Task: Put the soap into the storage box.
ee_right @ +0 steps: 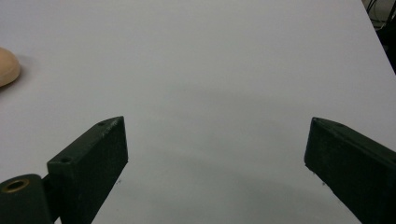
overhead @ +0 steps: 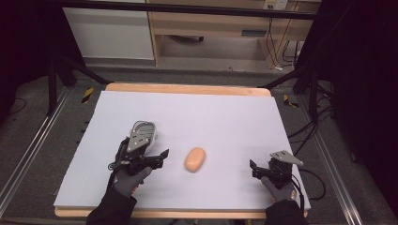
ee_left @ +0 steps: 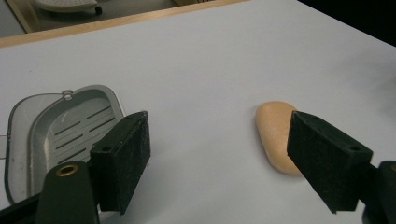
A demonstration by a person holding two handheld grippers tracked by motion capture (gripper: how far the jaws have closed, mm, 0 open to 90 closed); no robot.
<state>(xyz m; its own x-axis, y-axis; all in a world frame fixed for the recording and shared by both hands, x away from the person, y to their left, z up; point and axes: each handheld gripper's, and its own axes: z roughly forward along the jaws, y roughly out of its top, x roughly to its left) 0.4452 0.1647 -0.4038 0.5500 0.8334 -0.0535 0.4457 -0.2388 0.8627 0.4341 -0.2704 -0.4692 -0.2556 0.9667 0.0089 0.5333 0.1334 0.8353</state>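
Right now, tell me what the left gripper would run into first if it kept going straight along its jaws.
Probably bare table. In the left gripper view the open left gripper points between the soap dish and the soap bar. The bar sits just beyond its right-hand jaw and might be clipped; depth is unclear.
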